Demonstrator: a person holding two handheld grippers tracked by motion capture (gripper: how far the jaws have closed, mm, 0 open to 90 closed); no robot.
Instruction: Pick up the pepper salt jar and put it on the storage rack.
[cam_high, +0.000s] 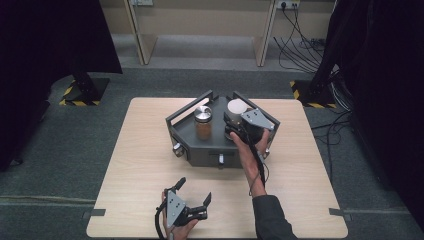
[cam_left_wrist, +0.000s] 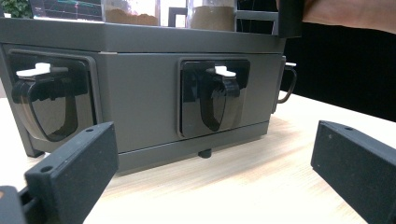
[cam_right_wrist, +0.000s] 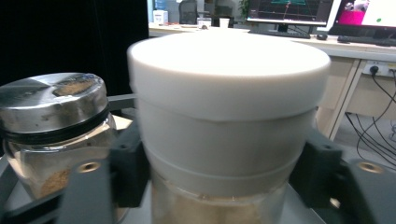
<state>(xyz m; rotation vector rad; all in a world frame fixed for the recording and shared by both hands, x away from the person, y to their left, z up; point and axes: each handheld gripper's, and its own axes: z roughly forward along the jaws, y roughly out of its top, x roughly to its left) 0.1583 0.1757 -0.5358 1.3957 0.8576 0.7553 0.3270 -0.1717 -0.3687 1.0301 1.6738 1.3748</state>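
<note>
A grey hexagonal rack (cam_high: 192, 145) stands at the middle of the wooden table and carries two jars of brown powder. The white-lidded jar (cam_high: 236, 107) sits at its right, with my right gripper (cam_high: 233, 124) around it. In the right gripper view both jaws flank the collar of that white-lidded jar (cam_right_wrist: 224, 93); my right gripper (cam_right_wrist: 219, 177) looks open, its pads close beside the jar. The metal-lidded jar (cam_high: 203, 122) (cam_right_wrist: 51, 107) stands to its left. My left gripper (cam_high: 194, 190) (cam_left_wrist: 205, 177) rests open near the table's front edge, facing the rack's front wall (cam_left_wrist: 140, 93).
The rack's front faces carry black dispenser levers (cam_left_wrist: 215, 98) (cam_left_wrist: 46, 102). Bare table (cam_high: 135, 165) lies to the left and right of the rack. Black stands (cam_high: 85, 90) and cables (cam_high: 300, 50) occupy the floor beyond the table.
</note>
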